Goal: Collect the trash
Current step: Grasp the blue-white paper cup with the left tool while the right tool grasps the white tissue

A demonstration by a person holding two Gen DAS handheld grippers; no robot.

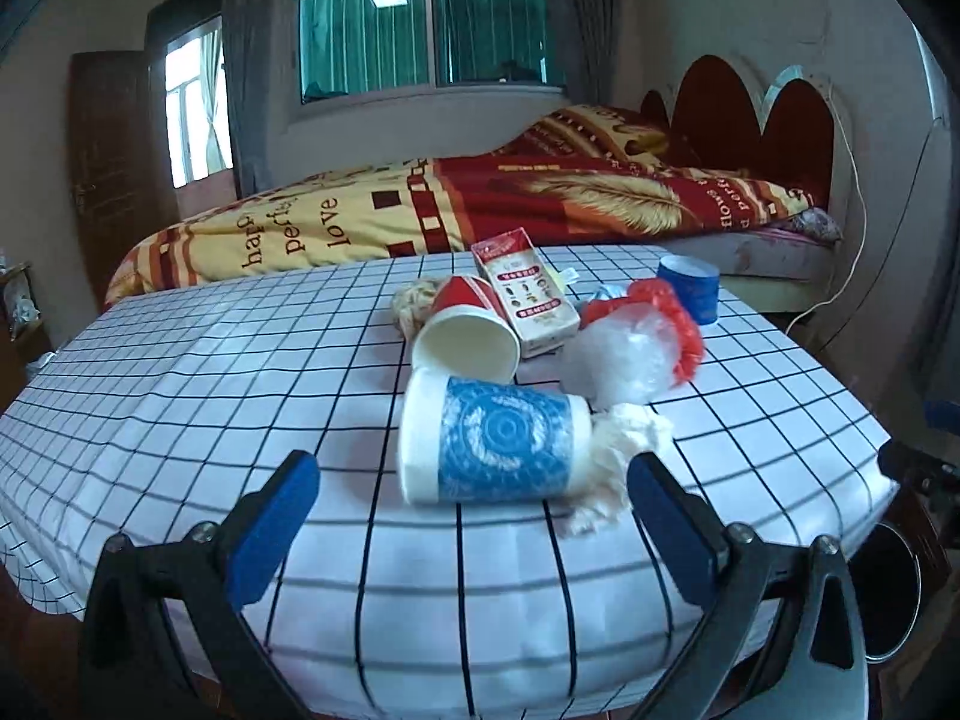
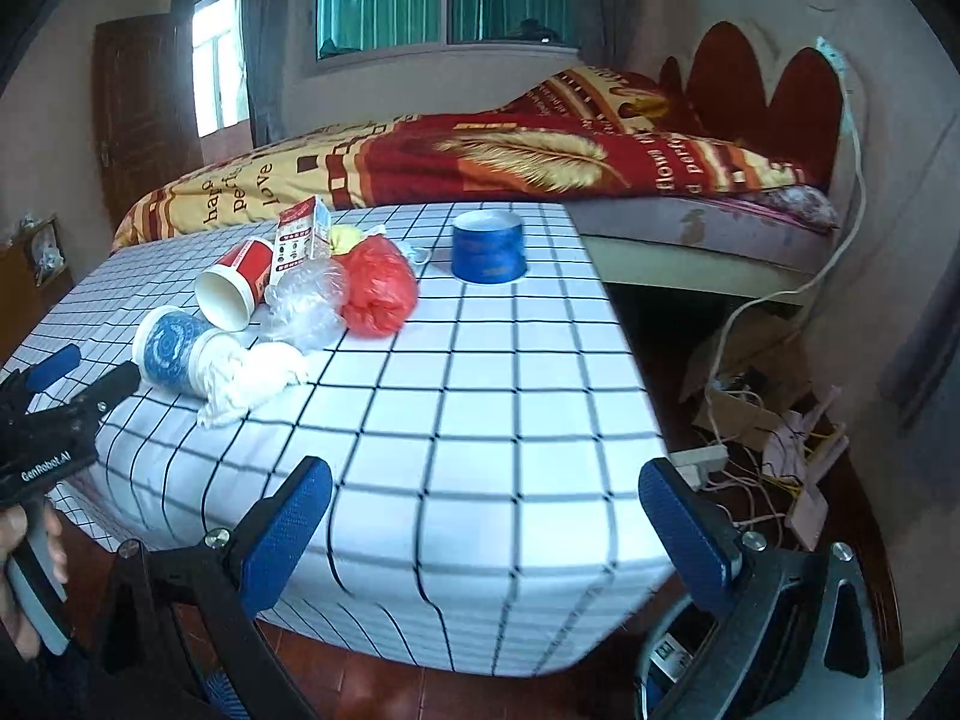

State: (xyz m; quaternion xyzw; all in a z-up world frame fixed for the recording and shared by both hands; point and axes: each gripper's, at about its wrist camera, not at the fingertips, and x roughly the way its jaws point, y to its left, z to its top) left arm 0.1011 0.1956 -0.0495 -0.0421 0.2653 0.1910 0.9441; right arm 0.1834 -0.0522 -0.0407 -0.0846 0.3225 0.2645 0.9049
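**Trash untouched, pickup not yet begun**

Left tool spread wide, empty, just short of blue-patterned cup lying on worktop. Right tool likewise apart, empty. Remaining: red cup, carton, bags, possibly tissue.

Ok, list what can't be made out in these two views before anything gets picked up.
- Blue-patterned cup: its inside is unseen, since the mouth faces away in both views.
- Carton: its print is too small and blurred to read.
- Yellowish item: mostly hidden behind the red bag in the right wrist view.
- Bin: cut off by the left gripper's frame, contents unseen.
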